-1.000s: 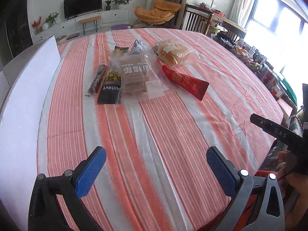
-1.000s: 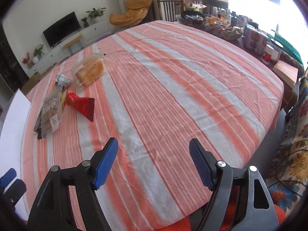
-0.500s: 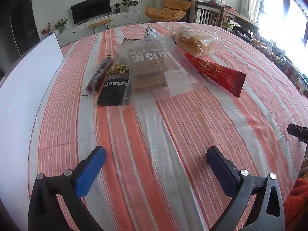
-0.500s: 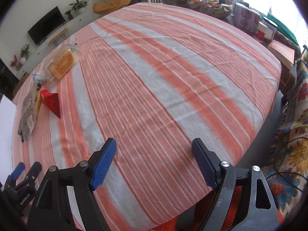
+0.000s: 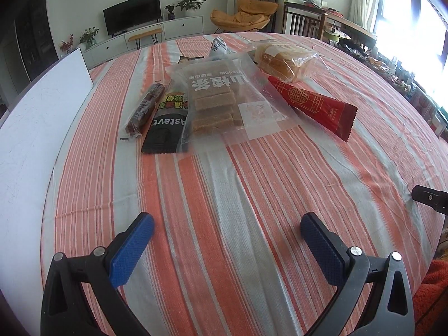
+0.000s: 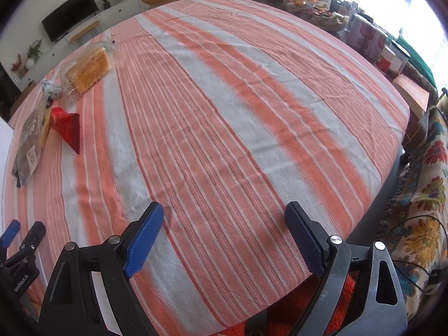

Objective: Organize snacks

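Note:
Several snacks lie in a cluster on the striped tablecloth (image 5: 252, 196): a clear bag of brown bars (image 5: 221, 98), a black packet (image 5: 168, 123), a dark sausage stick (image 5: 144, 107), a red packet (image 5: 316, 106), a bagged bread loaf (image 5: 282, 58) and a small white pack (image 5: 217, 47). My left gripper (image 5: 226, 226) stands open near the table's front, well short of the snacks, nothing between its blue pads. My right gripper (image 6: 224, 214) is still opening over bare cloth, empty. The bread loaf (image 6: 89, 70) and red packet (image 6: 67, 128) lie far to its left.
A white board (image 5: 30, 128) stands along the table's left side. The right table edge (image 6: 392, 151) drops to a flowered cover and cables. A second table (image 6: 322, 2) crowded with jars and boxes stands behind; chairs and a TV cabinet lie beyond.
Both cameras tipped downward and sank a little, so the snacks now sit nearer in the left view. The right gripper's jaws have spread wider. No snack has moved.

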Demonstrator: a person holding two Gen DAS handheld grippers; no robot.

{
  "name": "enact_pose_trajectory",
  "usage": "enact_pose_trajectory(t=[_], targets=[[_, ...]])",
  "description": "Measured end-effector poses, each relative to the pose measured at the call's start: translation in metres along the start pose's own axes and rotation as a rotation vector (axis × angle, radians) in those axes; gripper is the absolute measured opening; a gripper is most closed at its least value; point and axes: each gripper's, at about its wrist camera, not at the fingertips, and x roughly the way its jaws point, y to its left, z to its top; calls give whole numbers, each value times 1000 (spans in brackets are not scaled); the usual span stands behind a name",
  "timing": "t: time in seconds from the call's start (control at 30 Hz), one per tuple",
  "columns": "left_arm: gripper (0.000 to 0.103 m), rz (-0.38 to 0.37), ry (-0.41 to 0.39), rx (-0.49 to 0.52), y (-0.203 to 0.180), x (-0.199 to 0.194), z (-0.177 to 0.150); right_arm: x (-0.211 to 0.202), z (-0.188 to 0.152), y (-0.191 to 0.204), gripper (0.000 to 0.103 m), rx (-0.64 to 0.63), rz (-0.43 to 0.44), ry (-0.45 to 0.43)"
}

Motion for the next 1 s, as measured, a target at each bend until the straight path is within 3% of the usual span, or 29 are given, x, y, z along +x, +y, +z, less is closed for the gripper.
enact_pose_trajectory(t=[1.0], targets=[[103,-1,0,1,0,0,-1,3,5,5,94,-13,-12,17]])
